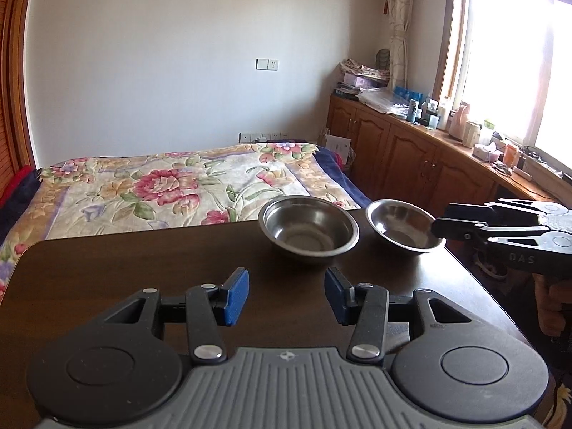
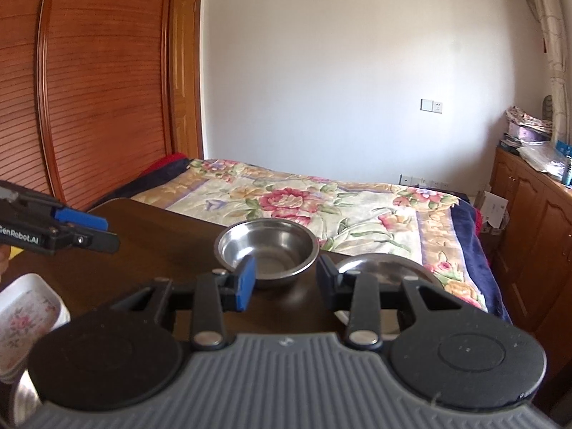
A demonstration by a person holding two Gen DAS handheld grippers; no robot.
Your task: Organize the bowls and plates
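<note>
Dark worktop (image 1: 143, 268) beside the bed (image 1: 161, 186): right gripper (image 2: 285, 280), jaws apart, nears the tilted bowl (image 1: 402, 227) at the edge; a nudge could tip it off. Left gripper (image 1: 287, 295) waits, jaws apart.

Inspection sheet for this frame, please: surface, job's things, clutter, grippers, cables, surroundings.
Surface: dark wooden table, mostly bare.
Job's things: two stainless steel bowls, the deeper bowl left of the shallower bowl; white floral square plates stacked at the near left.
Clutter: nothing seen on the table.
Grippers: left gripper open, empty; right gripper open at the shallower bowl's rim.
Cables: nothing seen on the table.
Surroundings: floral bedspread, wooden cabinets, window.
</note>
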